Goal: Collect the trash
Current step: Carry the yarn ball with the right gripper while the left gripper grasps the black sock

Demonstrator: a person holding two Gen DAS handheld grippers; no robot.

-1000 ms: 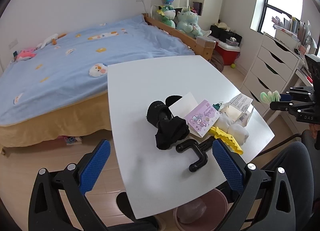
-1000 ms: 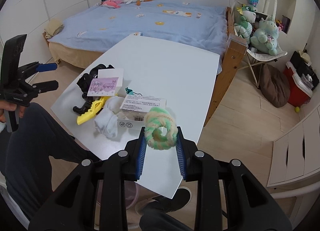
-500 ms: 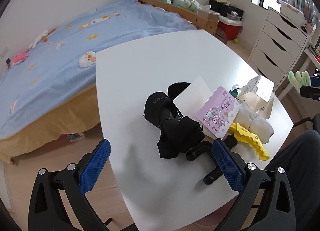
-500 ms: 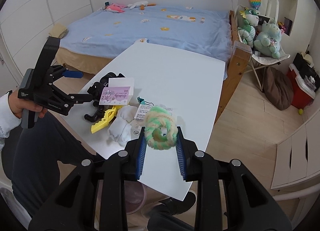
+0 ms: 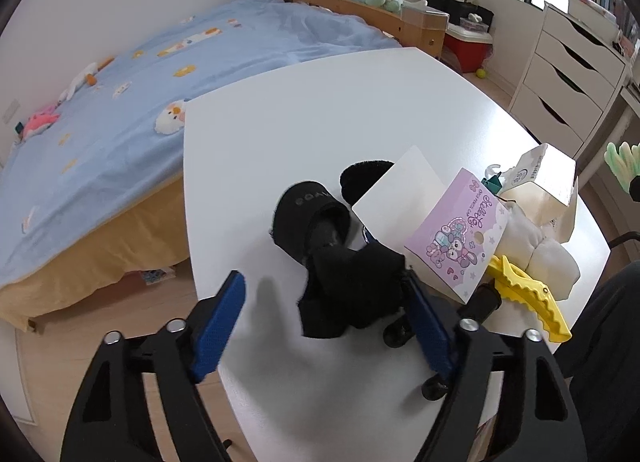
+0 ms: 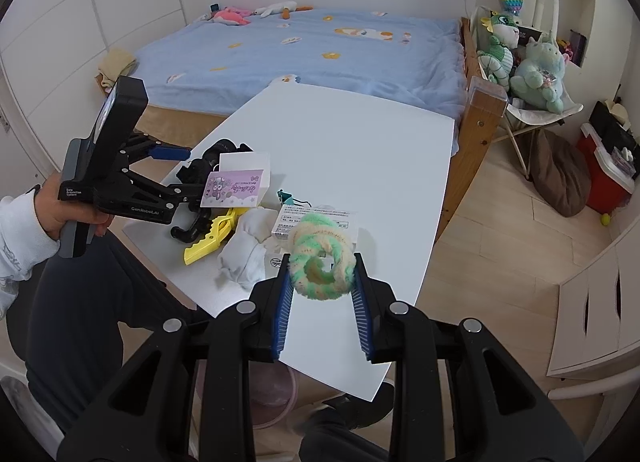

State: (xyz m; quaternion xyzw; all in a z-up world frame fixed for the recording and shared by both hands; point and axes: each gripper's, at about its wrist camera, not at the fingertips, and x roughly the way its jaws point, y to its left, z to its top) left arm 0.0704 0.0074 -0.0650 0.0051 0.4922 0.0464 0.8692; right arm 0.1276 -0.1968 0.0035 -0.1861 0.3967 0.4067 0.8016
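My right gripper [image 6: 322, 274] is shut on a fuzzy green and cream ring [image 6: 322, 263], held above the near edge of the white table [image 6: 352, 149]. My left gripper [image 5: 324, 298] is open, its fingers on either side of a black sock bundle [image 5: 348, 286] on the table. The left gripper also shows in the right wrist view [image 6: 176, 173]. Beside the socks lie a purple sticker card [image 5: 456, 246], a white card [image 5: 396, 197], a yellow clip [image 5: 528, 298], white socks [image 5: 536, 254] and a small carton [image 5: 540, 181].
A pink bin [image 6: 276, 394] sits on the floor under the table's near edge. A bed with a blue cover [image 6: 312, 49] lies beyond the table. White drawers [image 5: 568, 73] stand to the right. The person's legs are close to the table's near side.
My left gripper has moved forward and down to the black socks, which now sit between its open fingers. The right gripper still holds the fuzzy ring and has shifted little.
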